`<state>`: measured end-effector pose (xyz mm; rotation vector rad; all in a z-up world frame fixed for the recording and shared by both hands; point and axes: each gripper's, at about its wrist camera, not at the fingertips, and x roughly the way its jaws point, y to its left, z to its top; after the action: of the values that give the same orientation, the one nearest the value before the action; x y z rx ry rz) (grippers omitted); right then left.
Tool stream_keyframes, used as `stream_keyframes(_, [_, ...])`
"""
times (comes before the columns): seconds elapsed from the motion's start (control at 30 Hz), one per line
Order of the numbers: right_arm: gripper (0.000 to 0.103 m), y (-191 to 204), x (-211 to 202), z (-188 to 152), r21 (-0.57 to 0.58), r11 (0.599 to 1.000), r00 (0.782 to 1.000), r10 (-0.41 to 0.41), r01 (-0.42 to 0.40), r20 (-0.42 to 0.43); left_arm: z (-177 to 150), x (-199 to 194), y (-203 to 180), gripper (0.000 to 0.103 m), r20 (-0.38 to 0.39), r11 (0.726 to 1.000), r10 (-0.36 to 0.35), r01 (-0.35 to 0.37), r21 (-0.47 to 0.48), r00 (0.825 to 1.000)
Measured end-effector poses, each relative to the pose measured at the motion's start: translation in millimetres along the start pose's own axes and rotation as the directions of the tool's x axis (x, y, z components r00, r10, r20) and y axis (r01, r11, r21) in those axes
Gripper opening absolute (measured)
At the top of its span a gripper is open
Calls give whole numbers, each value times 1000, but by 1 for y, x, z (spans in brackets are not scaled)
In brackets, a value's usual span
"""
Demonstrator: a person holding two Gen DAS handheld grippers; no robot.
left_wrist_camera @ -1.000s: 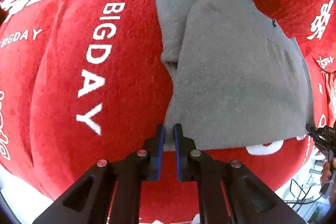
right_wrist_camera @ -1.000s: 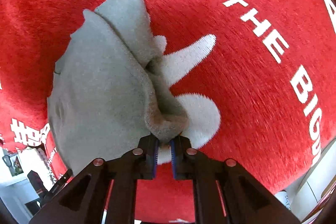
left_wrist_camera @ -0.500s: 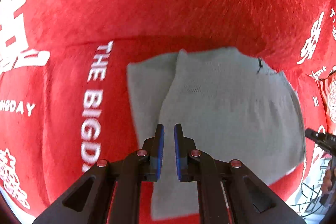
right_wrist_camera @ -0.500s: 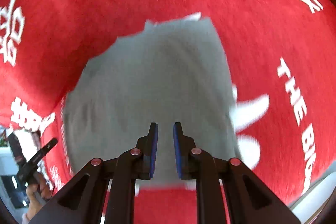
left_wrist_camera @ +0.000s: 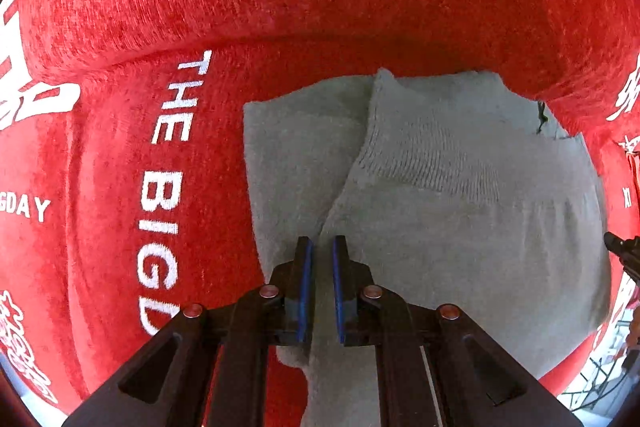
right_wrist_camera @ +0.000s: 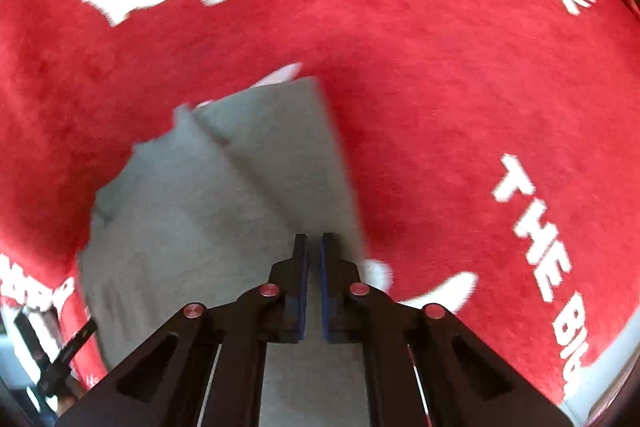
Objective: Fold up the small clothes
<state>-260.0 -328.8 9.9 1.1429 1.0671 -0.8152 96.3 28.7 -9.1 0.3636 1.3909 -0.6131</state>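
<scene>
A red plush cover (left_wrist_camera: pixel 320 7) with white printed letters fills almost all of both views; in the left wrist view the words "THE BIG" run down the left part of the frame, and in the right wrist view the same kind of letters stand at the right edge, with a big white character in the upper left.

On this cover lies a grey knitted garment (left_wrist_camera: pixel 460 227). In the left wrist view it takes the centre and the right half of the frame, lying flat, with one layer folded over another so that a narrower strip shows along its left side. A ribbed band crosses its upper part, and a small dark mark sits near its upper right corner. In the right wrist view the garment (right_wrist_camera: pixel 180 227) is in the centre and lower left, a little blurred, with a fold line running diagonally across it.

The left gripper (left_wrist_camera: pixel 320 247) is at the bottom centre, over the garment. Its blue-padded fingers are nearly together, and nothing is between them.

The right gripper (right_wrist_camera: pixel 313 243) is also at the bottom centre, over the right edge of the garment. Its fingers leave only a thin gap and hold nothing.
</scene>
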Motion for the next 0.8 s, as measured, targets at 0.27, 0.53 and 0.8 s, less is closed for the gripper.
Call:
stream_keyframes(0.27, [9,29,-41,-32,-110,994,1000,27,-25,13,-6,-21,-2,12,-25,1000,14,-14,6,1000])
stream_keyframes(0.53, [9,60,-33,-71,-123,989,993,76,-86,-85,-26,-41,3,12,-35,999,24,-23,26,999])
stream_keyframes(0.8, [10,79,-16,-100,-168,980,983,81,-109,-165,-44,-38,5,12,-71,1000,20,-18,22,997])
